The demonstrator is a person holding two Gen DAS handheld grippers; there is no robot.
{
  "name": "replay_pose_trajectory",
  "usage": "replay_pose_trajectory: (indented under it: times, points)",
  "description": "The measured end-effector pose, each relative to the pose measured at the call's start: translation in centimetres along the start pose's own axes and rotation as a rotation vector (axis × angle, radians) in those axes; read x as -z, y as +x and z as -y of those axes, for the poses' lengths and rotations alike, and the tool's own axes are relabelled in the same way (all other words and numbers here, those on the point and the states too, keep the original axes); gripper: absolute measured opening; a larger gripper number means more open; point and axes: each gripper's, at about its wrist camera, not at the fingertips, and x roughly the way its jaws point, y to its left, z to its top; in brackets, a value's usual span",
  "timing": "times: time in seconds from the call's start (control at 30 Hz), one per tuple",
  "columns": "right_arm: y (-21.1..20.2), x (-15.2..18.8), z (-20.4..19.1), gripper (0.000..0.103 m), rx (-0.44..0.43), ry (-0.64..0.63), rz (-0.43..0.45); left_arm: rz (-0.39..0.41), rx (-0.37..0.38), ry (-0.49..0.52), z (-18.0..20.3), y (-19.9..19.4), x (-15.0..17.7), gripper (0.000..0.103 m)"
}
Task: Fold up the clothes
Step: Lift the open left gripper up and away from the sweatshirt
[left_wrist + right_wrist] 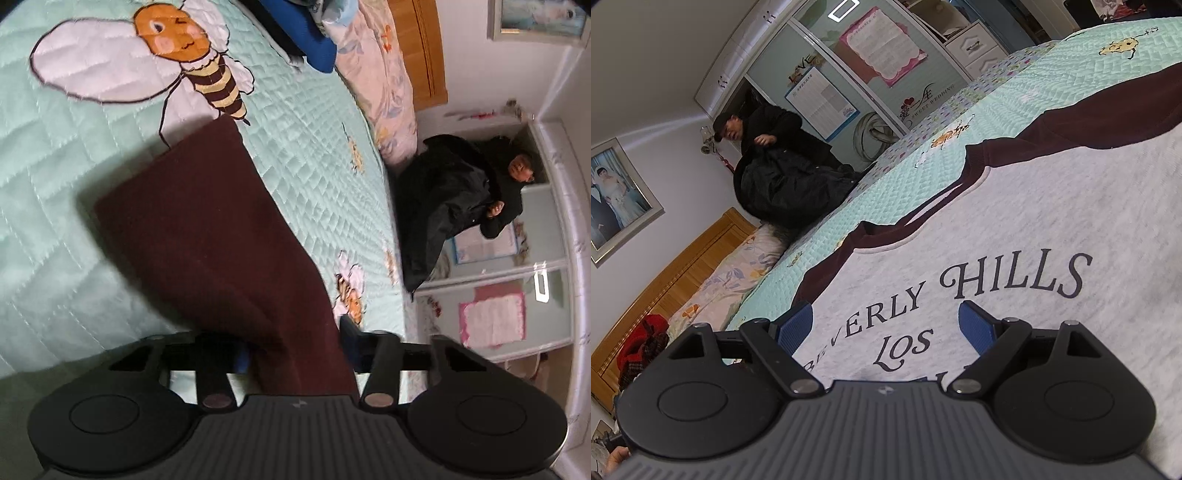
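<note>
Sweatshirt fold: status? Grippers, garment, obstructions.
Left gripper shut on maroon sleeve. Right gripper open, over grey sweatshirt front, holding nothing. Sweatshirt flat on quilted bedspread. Nothing in the way; person stands beyond the bed.

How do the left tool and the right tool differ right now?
The left tool has its blue pads drawn in on the maroon sleeve; the right tool stands wide open with nothing between its pads. The left one looks along dark maroon cloth lying on the quilt; the right one sits over the shirt's grey front, by the printed lettering. Both are the same black build with blue pads, both over the same bed.
</note>
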Motion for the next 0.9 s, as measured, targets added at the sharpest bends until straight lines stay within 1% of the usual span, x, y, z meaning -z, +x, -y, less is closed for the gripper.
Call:
replay_pose_trajectory:
  times: [0.03,0.07,0.1,0.2,0.27,0.3,0.33,0.4,0.47,0.5,0.57,0.63,0.67,0.73,0.77,0.8,0.83,0.9]
  points:
    - [0.0,0.0,0.0,0.087,0.002,-0.002,-0.001,-0.008,-0.02,0.026,0.1,-0.4,-0.1,0.017]
    - [0.0,0.0,0.0,0.087,0.004,-0.003,-0.002,-0.004,-0.031,0.054,0.3,-1.0,-0.5,0.012]
    - [0.0,0.0,0.0,0.087,0.005,-0.004,-0.003,0.003,-0.043,0.083,0.6,-1.7,-0.7,0.012]
    - [0.0,0.0,-0.1,0.087,0.007,-0.007,-0.004,0.098,-0.077,0.199,1.2,-4.8,-1.9,0.009]
    - [0.0,0.0,-0.1,0.087,0.009,-0.009,-0.005,0.106,-0.117,0.225,1.1,-5.2,-3.4,0.007]
    - [0.0,0.0,-0.1,0.087,0.009,-0.009,-0.005,0.096,-0.15,0.229,0.9,-5.1,-3.9,0.007]
    - [0.0,0.0,-0.1,0.087,0.009,-0.01,-0.005,0.069,-0.168,0.228,0.7,-4.7,-4.3,0.007]
    - [0.0,0.0,-0.1,0.087,0.01,-0.01,-0.006,0.019,-0.19,0.233,0.3,-4.2,-4.9,0.007]
    - [0.0,0.0,-0.1,0.087,0.01,-0.011,-0.006,0.0,-0.197,0.204,-0.7,-5.0,-4.5,0.01]
    - [0.1,0.0,-0.1,0.087,0.01,-0.011,-0.006,-0.007,-0.2,0.189,-1.1,-5.4,-4.3,0.014]
    - [0.0,0.0,-0.2,0.087,0.011,-0.012,-0.006,0.014,-0.195,0.15,-1.9,-6.3,-4.3,0.017]
    - [0.0,0.0,-0.2,0.087,0.011,-0.012,-0.006,0.039,-0.207,0.125,-2.5,-7.6,-4.0,0.025]
    - [0.0,0.0,-0.2,0.087,0.01,-0.011,-0.006,0.052,-0.216,0.116,-2.7,-8.5,-3.8,0.027]
    - [0.0,0.0,-0.3,0.087,0.009,-0.01,-0.005,0.079,-0.24,0.106,-2.7,-10.2,-3.5,0.037]
    - [0.0,0.1,-0.3,0.087,0.008,-0.009,-0.005,0.103,-0.252,0.112,-2.4,-11.3,-3.2,0.041]
    - [0.0,0.0,-0.2,0.087,0.007,-0.008,-0.004,0.126,-0.261,0.121,-2.0,-12.3,-3.0,0.051]
    - [0.0,0.0,-0.2,0.087,0.006,-0.008,-0.004,0.149,-0.247,0.149,-1.3,-12.9,-3.0,0.061]
    - [0.0,0.0,-0.2,0.087,0.005,-0.007,-0.004,0.177,-0.19,0.252,0.6,-13.9,-3.0,0.069]
